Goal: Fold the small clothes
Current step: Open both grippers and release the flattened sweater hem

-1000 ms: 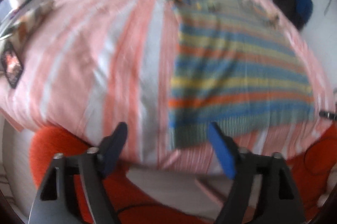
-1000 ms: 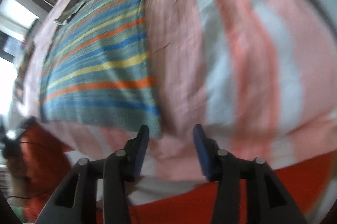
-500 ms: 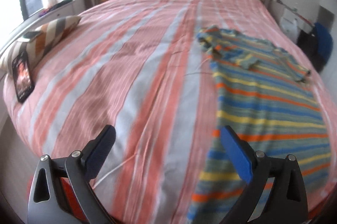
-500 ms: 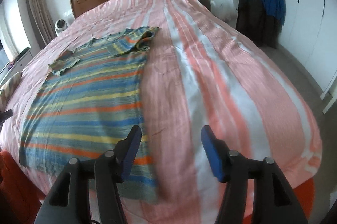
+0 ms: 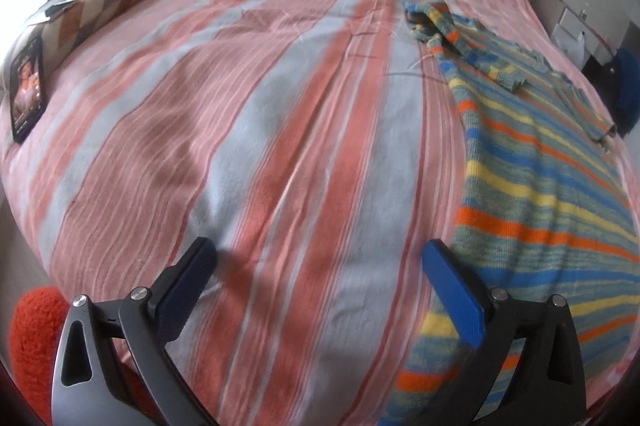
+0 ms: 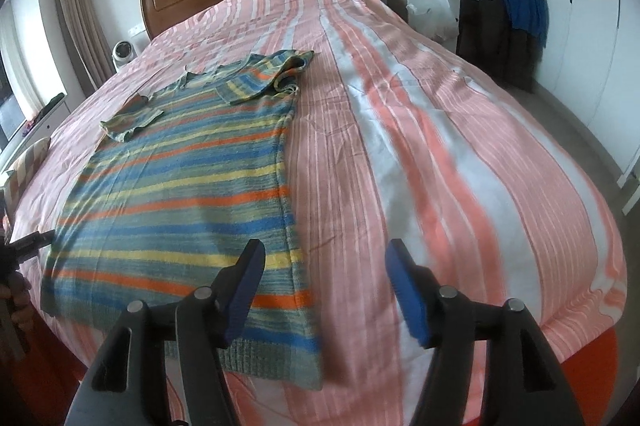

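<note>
While the striped shirt [image 5: 532,161] runs off the frame at 3 to 5 o'clock in the left wrist view, its far hem corner is cut off there, and motion blur softens the bedspread [image 5: 248,129] around the centre. At 9 o'clock a phone [image 5: 27,87] lies face up by a striped pillow [image 5: 100,1], whose far end is hard to make out against the bright window. The left gripper [image 5: 320,266] hovers over bare bedspread with its jaws spread wide, having just been opening; nothing lies between them, though the right pad [image 5: 454,292] overlaps the shirt's near edge in the view, and contact cannot be told.

In the right wrist view the shirt [image 6: 180,185] lies flat from 11 to 7 o'clock, sleeves folded inward near the collar. The right gripper [image 6: 324,286] stands partly open, jaws just widening, empty, above the shirt's right-hand hem corner. At 9 o'clock the other gripper's tip [image 6: 28,244] pokes in, mostly cut off.
</note>
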{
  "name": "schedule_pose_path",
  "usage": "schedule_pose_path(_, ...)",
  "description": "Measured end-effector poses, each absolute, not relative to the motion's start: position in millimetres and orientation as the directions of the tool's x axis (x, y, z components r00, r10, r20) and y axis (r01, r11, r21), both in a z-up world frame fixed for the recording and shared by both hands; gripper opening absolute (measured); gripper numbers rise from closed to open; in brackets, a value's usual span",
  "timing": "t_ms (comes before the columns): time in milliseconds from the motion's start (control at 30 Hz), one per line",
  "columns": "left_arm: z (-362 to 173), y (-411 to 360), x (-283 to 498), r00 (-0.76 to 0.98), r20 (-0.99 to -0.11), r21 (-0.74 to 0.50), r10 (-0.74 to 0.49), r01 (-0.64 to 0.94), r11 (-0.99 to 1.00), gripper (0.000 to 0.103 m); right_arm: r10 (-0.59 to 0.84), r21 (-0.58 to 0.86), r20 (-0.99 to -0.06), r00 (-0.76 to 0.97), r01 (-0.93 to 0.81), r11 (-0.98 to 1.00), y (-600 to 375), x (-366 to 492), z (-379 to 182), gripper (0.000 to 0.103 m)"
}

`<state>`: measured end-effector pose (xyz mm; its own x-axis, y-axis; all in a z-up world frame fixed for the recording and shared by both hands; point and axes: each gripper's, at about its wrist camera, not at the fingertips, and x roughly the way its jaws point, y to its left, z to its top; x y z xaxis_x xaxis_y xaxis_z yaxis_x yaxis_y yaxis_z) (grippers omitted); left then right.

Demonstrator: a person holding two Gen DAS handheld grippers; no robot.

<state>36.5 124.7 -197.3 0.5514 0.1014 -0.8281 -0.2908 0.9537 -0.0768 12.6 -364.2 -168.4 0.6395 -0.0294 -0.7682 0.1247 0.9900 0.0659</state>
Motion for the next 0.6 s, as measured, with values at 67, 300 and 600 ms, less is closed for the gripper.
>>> schedule_pose_path(67,-198,124,36,0.556,-0.824,-0.073,0.103,-0.286,0.956,0.103,-0.025,0.074,-0.764,0.645,0.125,0.989,-365,12,-168,0.063)
schedule_pose_path(300,-198,132,38,0.538,-0.842,-0.110,0.041,-0.244,0.963,0.103,0.113,0.186,-0.776,0.621,0.054,0.981,-363,21,-164,0.070)
schedule_pose_path(600,-197,131,36,0.556,-0.829,-0.103,0.055,-0.249,0.963,0.103,0.124,-0.090,-0.800,0.587,-0.321,0.943,-313,126,-110,0.076)
